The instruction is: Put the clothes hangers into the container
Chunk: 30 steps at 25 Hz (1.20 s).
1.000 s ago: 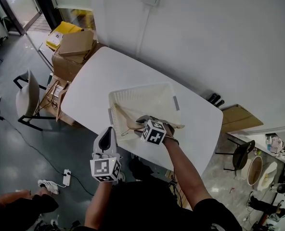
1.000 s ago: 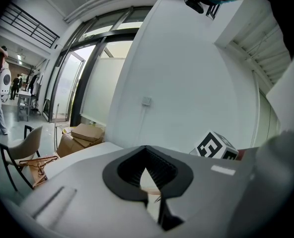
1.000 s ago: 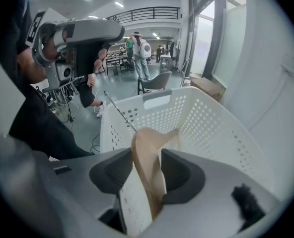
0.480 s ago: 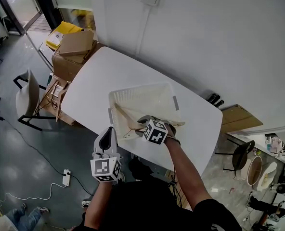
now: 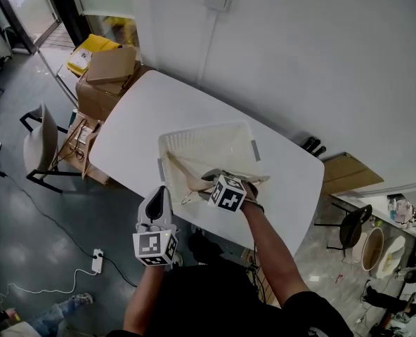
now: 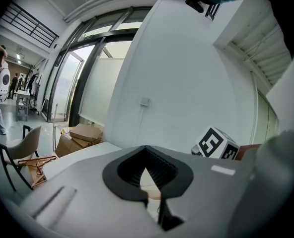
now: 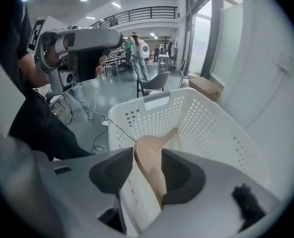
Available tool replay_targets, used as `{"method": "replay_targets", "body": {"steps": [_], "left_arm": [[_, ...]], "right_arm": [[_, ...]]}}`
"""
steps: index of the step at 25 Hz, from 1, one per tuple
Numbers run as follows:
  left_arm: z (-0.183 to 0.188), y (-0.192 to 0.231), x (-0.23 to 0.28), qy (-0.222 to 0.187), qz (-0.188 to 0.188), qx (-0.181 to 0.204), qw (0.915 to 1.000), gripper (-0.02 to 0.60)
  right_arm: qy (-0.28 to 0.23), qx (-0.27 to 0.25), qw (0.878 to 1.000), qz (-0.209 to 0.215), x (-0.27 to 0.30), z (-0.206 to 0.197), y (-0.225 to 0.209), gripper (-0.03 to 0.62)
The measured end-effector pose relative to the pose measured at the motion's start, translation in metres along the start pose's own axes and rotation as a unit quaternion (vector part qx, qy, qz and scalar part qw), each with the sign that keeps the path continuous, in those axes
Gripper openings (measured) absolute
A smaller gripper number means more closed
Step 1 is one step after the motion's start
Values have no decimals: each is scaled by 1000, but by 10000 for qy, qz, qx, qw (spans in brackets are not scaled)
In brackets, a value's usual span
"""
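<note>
Seen from above, a white table (image 5: 141,114) runs diagonally through the middle of the frame, against a pale wall. A white basket (image 5: 206,129) with walls full of small holes sits on the table's near half, just right of centre.

The right gripper (image 5: 209,180) reaches over the basket's near edge at the centre of the frame. Its jaws are closed firmly on a pale wooden clothes hanger (image 7: 152,158), gripped at the thick middle part. One arm of the hanger (image 5: 182,170) slants up and to the left inside the basket, its tip close to the left wall. In the right gripper view the basket wall (image 7: 206,120) fills the space behind the hanger.

The left gripper (image 5: 157,196) hangs below and left of the basket, off the table's near edge. Its jaws (image 6: 146,151) are pressed together with nothing between them.

Cardboard boxes (image 5: 109,65) are stacked at upper left, and a chair (image 5: 43,142) stands at the left edge.
</note>
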<state>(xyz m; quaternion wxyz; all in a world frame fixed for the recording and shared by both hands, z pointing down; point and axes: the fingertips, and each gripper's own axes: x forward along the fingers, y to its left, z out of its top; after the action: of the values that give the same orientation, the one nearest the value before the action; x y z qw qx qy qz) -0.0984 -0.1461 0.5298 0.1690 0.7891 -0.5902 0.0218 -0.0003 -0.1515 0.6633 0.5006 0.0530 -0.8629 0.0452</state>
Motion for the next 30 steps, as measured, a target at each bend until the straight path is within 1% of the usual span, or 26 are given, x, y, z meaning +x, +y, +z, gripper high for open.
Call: {"method": "replay_targets", "body": {"steps": [8, 12, 15, 17, 20, 21, 22, 26, 30], "left_arm": [[2, -3, -5, -36, -27, 0, 10000, 6], [3, -6, -8, -56, -68, 22, 10000, 6], [3, -9, -11, -70, -103, 38, 9999, 6], [3, -11, -13, -76, -133, 52, 9999, 6], [5, -13, -16, -83, -177, 68, 9998, 6], [5, -14, -17, -85, -192, 69, 9998, 6], [5, -14, -18, -88, -208, 70, 9997, 6], [6, -20, -22, -104, -284, 87, 9995, 6], [8, -24, -29, -134, -355, 112, 9992, 6]], "right_arm": [[-78, 72, 9999, -130, -6, 2, 1, 189], [-332, 356, 9983, -336, -14, 7, -2, 189], [-586, 625, 9949, -532, -23, 10, -6, 187], [-859, 939, 9894, -701, -30, 12, -10, 160], [-1258, 1481, 9761, -975, -42, 13, -16, 87], [-1344, 1598, 9723, -1046, -45, 13, -17, 51], [-1402, 1691, 9694, -1093, -47, 12, -18, 40], [-1514, 1912, 9619, -1239, -54, 8, -13, 28], [-1698, 2066, 9518, -1502, -60, 6, -8, 17]]}}
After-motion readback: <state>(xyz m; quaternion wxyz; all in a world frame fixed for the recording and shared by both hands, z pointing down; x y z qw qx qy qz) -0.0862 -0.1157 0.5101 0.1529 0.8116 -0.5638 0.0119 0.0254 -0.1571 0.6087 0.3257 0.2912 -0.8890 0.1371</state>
